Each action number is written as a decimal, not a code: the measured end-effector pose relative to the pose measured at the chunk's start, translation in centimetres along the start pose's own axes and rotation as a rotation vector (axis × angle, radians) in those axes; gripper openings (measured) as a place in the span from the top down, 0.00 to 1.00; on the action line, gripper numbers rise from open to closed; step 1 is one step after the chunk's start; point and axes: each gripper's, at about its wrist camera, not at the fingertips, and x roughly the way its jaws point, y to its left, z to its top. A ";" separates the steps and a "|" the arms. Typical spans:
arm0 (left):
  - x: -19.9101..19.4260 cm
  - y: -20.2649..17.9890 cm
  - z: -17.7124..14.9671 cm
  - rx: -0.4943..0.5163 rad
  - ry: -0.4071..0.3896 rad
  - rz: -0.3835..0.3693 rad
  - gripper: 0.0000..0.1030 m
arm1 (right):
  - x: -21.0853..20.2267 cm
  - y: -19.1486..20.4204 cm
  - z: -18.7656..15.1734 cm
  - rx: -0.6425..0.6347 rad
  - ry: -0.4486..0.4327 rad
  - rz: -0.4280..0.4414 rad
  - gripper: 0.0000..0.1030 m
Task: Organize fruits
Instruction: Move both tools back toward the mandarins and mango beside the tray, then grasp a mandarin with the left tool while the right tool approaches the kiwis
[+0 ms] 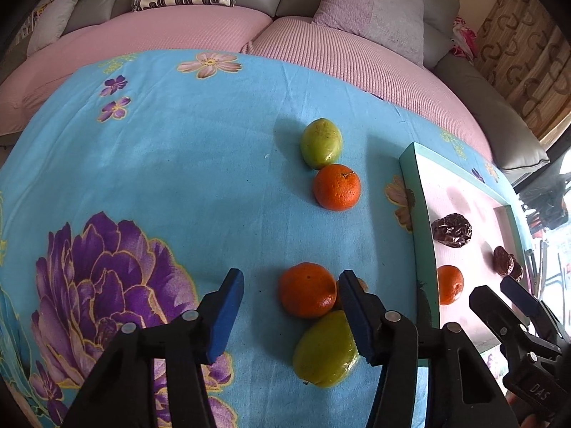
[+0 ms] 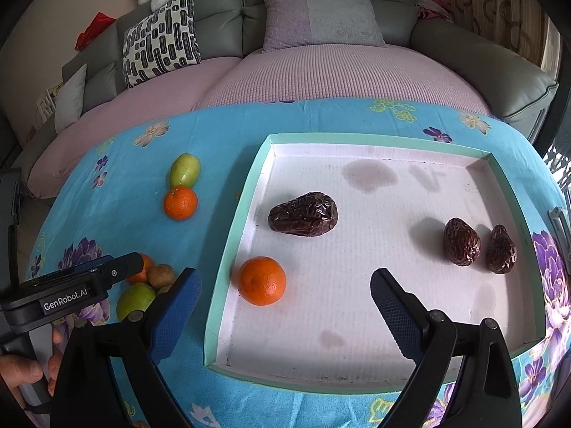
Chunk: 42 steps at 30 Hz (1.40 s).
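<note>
My left gripper (image 1: 291,280) is open over the blue flowered cloth. An orange (image 1: 307,289) lies between its fingers, close to the right one. A green fruit (image 1: 326,349) sits just in front of that orange, and a small brown fruit (image 1: 362,283) peeks out behind the finger. Farther off lie another green fruit (image 1: 321,142) and another orange (image 1: 337,187). My right gripper (image 2: 285,278) hangs open over the white tray (image 2: 242,214). In the tray are an orange (image 2: 261,280) and three dark dates: one (image 2: 303,214) apart on the left, two (image 2: 461,241) (image 2: 501,244) together on the right.
The tray's teal rim (image 1: 417,192) stands right of the loose fruit. A pink-covered sofa (image 2: 321,78) with cushions borders the table's far edge. A hand (image 2: 21,367) holds the left gripper's black housing (image 2: 67,296) at the lower left of the right wrist view.
</note>
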 end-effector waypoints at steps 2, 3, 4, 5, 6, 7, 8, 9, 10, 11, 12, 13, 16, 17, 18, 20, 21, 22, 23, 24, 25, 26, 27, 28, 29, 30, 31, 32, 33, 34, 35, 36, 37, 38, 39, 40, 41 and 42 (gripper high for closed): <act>0.2 -0.1 -0.1 0.003 0.009 -0.014 0.53 | 0.0 0.0 0.0 -0.002 0.002 0.002 0.07; 0.4 -0.2 -0.2 0.004 0.014 -0.017 0.55 | 0.1 0.1 0.0 -0.003 0.003 0.002 0.07; 0.5 -0.2 -0.2 0.003 0.018 -0.022 0.56 | 0.1 0.1 0.0 -0.004 0.005 0.003 0.07; 0.6 -0.2 -0.2 0.000 0.020 -0.027 0.56 | 0.2 0.1 0.0 -0.004 0.007 0.004 0.07; 0.6 -0.1 -0.2 -0.003 0.021 -0.030 0.56 | 0.2 0.1 0.0 -0.003 0.007 0.004 0.07; 0.6 -0.1 -0.2 -0.006 0.022 -0.034 0.56 | 0.2 0.1 0.0 -0.003 0.007 0.003 0.07; 0.6 0.0 -0.2 -0.008 0.023 -0.037 0.56 | 0.2 0.1 0.0 -0.003 0.007 0.003 0.07; 0.7 0.0 -0.2 -0.009 0.024 -0.040 0.57 | 0.2 0.1 0.0 -0.003 0.008 0.003 0.07; 0.7 0.0 -0.2 -0.009 0.025 -0.046 0.60 | 0.3 0.1 0.0 -0.003 0.009 0.003 0.07; 0.7 0.0 -0.2 -0.010 0.027 -0.060 0.63 | 0.3 0.1 0.0 -0.003 0.011 0.003 0.07; 0.7 0.0 -0.2 -0.008 0.027 -0.064 0.64 | 0.4 0.2 -0.1 -0.004 0.012 0.003 0.07; 0.7 0.0 -0.2 -0.005 0.027 -0.063 0.64 | 0.4 0.2 -0.1 -0.005 0.014 0.002 0.07; 0.6 0.1 -0.2 -0.009 0.025 -0.070 0.65 | 0.5 0.2 -0.1 -0.006 0.017 0.001 0.07; 0.6 0.1 -0.2 -0.010 0.024 -0.071 0.65 | 0.5 0.2 -0.1 -0.006 0.017 0.001 0.07; 0.5 0.2 -0.2 -0.011 0.021 -0.072 0.65 | 0.5 0.2 -0.1 -0.006 0.016 0.001 0.07; 0.3 0.2 -0.2 -0.011 0.016 -0.072 0.65 | 0.5 0.2 -0.1 -0.005 0.014 0.000 0.07; 0.2 0.3 -0.2 -0.012 0.011 -0.071 0.65 | 0.5 0.2 -0.1 -0.008 0.012 0.001 0.07; 0.0 0.3 -0.1 -0.014 0.005 -0.070 0.65 | 0.6 0.3 -0.1 -0.011 0.012 0.003 0.07; -0.2 0.5 -0.1 -0.019 -0.002 -0.068 0.65 | 0.6 0.4 -0.1 -0.012 0.011 0.004 0.07; -0.4 0.6 0.0 -0.023 -0.009 -0.063 0.65 | 0.6 0.4 -0.1 -0.014 0.008 0.008 0.07; -0.5 0.7 0.0 -0.029 -0.018 -0.055 0.65 | 0.5 0.5 -0.1 -0.017 0.003 0.015 0.07; -0.8 1.0 0.1 -0.036 -0.028 -0.046 0.65 | 0.4 0.7 -0.1 -0.021 -0.002 0.026 0.07; -1.0 1.2 0.1 -0.042 -0.037 -0.036 0.65 | 0.3 0.9 -0.1 -0.026 -0.009 0.037 0.07; -1.3 1.4 0.2 -0.047 -0.046 -0.025 0.65 | 0.1 1.2 -0.1 -0.036 -0.018 0.048 0.07; -1.6 1.6 0.2 -0.051 -0.055 -0.015 0.65 | 0.0 1.6 -0.2 -0.050 -0.024 0.055 0.07; -1.9 1.8 0.2 -0.057 -0.064 -0.009 0.65 | -0.1 2.0 -0.2 -0.065 -0.031 0.060 0.08; -2.2 2.1 0.2 -0.063 -0.073 -0.006 0.65 | -0.2 2.3 -0.2 -0.078 -0.036 0.069 0.10; -2.5 2.2 0.3 -0.068 -0.081 -0.003 0.65 | -0.2 2.8 -0.2 -0.093 -0.041 0.088 0.19; -2.7 2.3 0.3 -0.070 -0.089 0.001 0.65 | -0.2 3.1 -0.3 -0.102 -0.043 0.107 0.28; -2.9 2.4 0.3 -0.072 -0.096 0.004 0.65 | -0.2 3.5 -0.3 -0.108 -0.042 0.123 0.31; -3.0 2.5 0.5 -0.076 -0.100 0.003 0.65 | 0.0 3.8 -0.3 -0.116 -0.039 0.135 0.31; -3.2 2.6 0.5 -0.079 -0.104 0.002 0.65 | 0.1 4.2 -0.4 -0.128 -0.035 0.145 0.33; -3.3 2.8 0.5 -0.082 -0.107 0.003 0.65 | 0.2 4.6 -0.5 -0.143 -0.030 0.156 0.36; -3.3 2.9 0.5 -0.085 -0.108 0.006 0.65 | 0.4 5.0 -0.6 -0.155 -0.024 0.171 0.46; -3.3 3.0 0.5 -0.088 -0.108 0.008 0.65 | 0.5 5.4 -0.7 -0.165 -0.018 0.188 0.51; -3.3 3.2 0.5 -0.092 -0.108 0.008 0.65 | 0.7 5.7 -0.8 -0.175 -0.011 0.197 0.52; -3.3 3.4 0.6 -0.095 -0.108 0.008 0.65 | 0.9 6.2 -0.9 -0.189 -0.004 0.196 0.55; -3.3 3.4 0.6 -0.098 -0.108 0.009 0.65 | 1.1 6.6 -1.1 -0.205 0.005 0.196 0.59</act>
